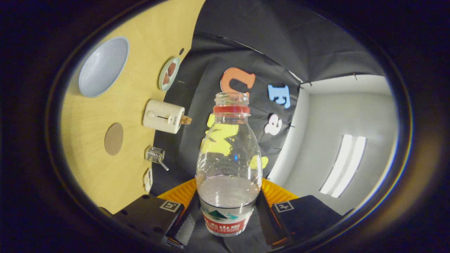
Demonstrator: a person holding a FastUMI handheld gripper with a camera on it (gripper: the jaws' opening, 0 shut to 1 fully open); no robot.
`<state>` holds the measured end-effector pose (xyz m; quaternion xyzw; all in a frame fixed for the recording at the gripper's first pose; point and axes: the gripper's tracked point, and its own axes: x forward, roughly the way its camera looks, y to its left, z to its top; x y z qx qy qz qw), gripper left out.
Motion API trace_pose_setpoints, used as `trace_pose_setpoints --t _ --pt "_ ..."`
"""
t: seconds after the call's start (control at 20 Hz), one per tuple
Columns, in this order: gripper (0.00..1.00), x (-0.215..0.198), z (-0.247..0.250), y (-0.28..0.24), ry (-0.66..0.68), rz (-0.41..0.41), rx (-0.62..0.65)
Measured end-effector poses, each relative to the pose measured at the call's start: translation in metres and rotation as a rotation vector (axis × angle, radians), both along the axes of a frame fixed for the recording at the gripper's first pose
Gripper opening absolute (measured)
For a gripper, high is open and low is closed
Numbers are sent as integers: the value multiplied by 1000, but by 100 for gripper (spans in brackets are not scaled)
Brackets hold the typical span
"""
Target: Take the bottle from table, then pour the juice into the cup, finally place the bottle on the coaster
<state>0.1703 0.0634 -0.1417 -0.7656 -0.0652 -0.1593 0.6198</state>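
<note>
Between the two fingers of the gripper [228, 214] sits the bottle [229, 165], clamped low on its body at the label, both fingers pressing its sides. Its cap is off, a ring left at the open neck, and clear liquid fills roughly the lower part. Gripper and bottle appear rolled well over to one side, since the table [105, 175] stands like a wall beside them and a ceiling light shows on the other side; the low grip leaves the neck free for pouring.

Beyond the bottle, on the table, lie a small metal rack [155, 154] and a brown round coaster [114, 139], probably where the bottle should end up. Farther on stand a cream toaster [163, 116] with a slice poking out, a pale blue cup [103, 66] seen from its open mouth, and a small plate [169, 73] holding brown pieces. The cup lies well apart from the bottle's neck, so pouring seems not yet lined up.
</note>
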Motion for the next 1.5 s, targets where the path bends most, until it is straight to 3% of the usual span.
trace_pose_setpoints --t 0.35,0.5,0.7,1.0,1.15,1.5 --pt "81 -4 3 -18 -2 39 456" --pt "81 -6 2 -11 23 101 668" --pt "81 -8 7 -3 -11 187 812" --pt "81 -7 -24 -9 81 186 1247" --pt "82 -2 -23 -4 109 217 1322" --pt "82 5 -35 -15 103 216 1340"
